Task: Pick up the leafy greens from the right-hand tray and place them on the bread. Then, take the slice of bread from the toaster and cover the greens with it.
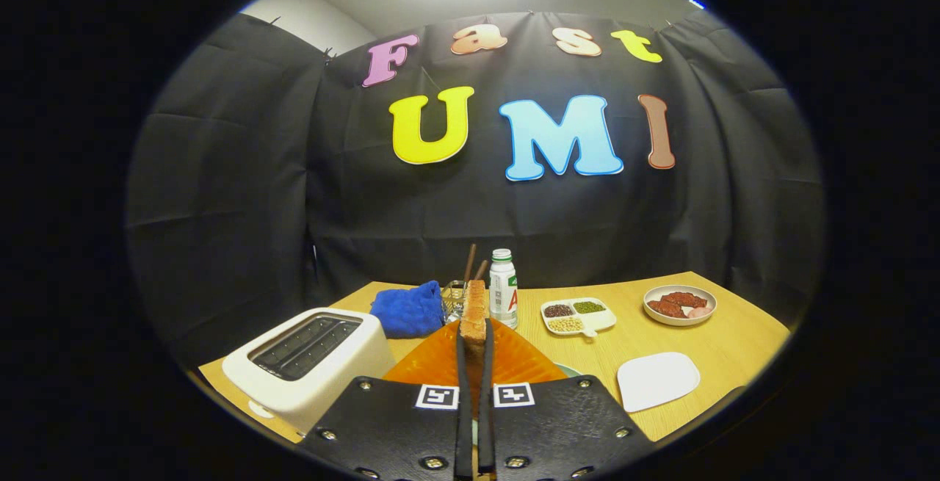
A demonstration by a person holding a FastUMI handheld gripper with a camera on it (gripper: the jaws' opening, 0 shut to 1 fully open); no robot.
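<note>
My gripper point(474, 349) is shut on a slice of toasted bread point(474, 310), held on edge and upright between the two fingers, above an orange plate point(525, 363). The white toaster point(308, 367) stands to the left of the fingers with its slots empty. A white tray point(657, 380) lies on the table to the right of the fingers with nothing on it. The greens and the lower bread are hidden behind the gripper and the held slice.
Beyond the plate stand a blue cloth point(409, 310), a glass with sticks point(457, 297) and a small white bottle point(503, 288). Further right sit a divided dish of beans point(578, 315) and a bowl of meat point(679, 304). The wooden table point(734, 341) ends near the black wall.
</note>
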